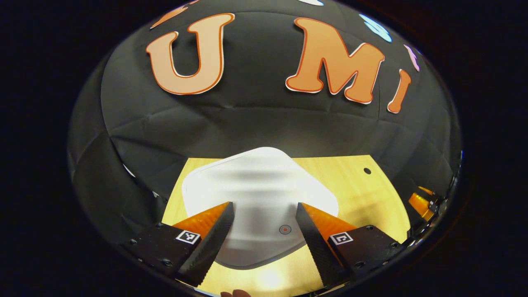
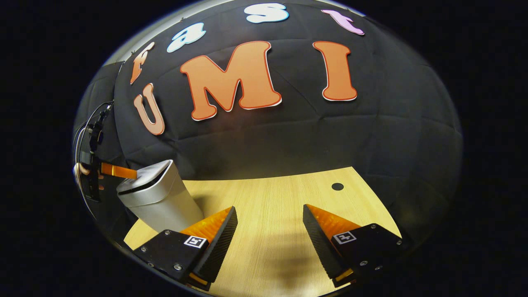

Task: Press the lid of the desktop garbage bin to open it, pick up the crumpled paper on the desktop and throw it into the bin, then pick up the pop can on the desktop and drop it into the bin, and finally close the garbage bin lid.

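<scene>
The bench (image 2: 280,206) looks like pale wood with a fine straight grain and a smooth, faintly shiny finish that picks up glare. The garbage bin (image 2: 159,202) has a smooth, satin, silvery body like brushed metal or plastic; its lid (image 1: 260,194) looks smooth and matt white. The booth wall (image 2: 371,136) is matt, creased cloth.

The left gripper view looks steeply down, close above the bin (image 1: 260,198), toward the far wall. The right gripper view sits lower and farther right, facing across the table (image 2: 280,231); both share bin and tabletop.
</scene>
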A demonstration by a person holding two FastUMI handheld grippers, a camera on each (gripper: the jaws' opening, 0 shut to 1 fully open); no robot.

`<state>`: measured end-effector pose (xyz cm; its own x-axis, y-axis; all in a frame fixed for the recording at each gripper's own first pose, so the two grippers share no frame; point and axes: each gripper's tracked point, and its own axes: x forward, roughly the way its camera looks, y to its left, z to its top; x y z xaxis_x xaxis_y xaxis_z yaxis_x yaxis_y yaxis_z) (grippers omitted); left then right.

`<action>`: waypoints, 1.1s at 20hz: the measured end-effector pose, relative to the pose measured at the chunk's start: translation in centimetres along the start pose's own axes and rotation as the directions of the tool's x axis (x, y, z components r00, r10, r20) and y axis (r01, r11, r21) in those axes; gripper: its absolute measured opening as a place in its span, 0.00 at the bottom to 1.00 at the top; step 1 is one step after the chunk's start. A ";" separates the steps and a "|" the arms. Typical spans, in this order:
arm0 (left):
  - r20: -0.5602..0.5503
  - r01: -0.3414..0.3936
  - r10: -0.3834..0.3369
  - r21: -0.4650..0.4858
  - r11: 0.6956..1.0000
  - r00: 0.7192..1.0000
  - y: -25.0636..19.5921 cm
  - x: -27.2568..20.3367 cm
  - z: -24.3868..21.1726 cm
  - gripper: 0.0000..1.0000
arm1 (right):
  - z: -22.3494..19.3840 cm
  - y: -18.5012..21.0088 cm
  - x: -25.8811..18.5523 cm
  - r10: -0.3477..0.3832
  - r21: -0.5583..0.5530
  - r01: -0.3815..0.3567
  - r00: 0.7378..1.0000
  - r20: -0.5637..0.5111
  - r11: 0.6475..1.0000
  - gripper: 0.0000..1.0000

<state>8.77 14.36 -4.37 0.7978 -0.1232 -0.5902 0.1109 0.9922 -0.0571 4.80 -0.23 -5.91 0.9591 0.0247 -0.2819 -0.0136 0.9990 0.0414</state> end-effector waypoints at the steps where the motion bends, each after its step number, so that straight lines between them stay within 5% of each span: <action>1: 0.030 -0.008 0.007 0.015 1.000 1.000 -0.2 0.0 0.2 0.98 | 0.1 0.0 -0.1 0.001 0.001 -0.001 1.000 0.000 1.000 0.95; 7: 0.221 -0.056 0.040 0.064 0.996 0.975 0.2 0.8 0.3 1.00 | 0.2 -0.2 -0.2 -0.001 0.010 0.001 1.000 0.007 1.000 0.95; 22: 0.237 -0.076 0.077 -0.013 0.997 0.969 0.4 0.4 0.9 0.96 | 1.3 -0.6 -0.6 -0.007 0.034 0.005 0.999 0.052 0.999 0.95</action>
<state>9.67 14.71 -3.87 0.9216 -0.0478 -0.3853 0.0423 0.9988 -0.0227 4.56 -0.91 -4.53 0.9726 0.0161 -0.2319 0.0008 0.9974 0.0725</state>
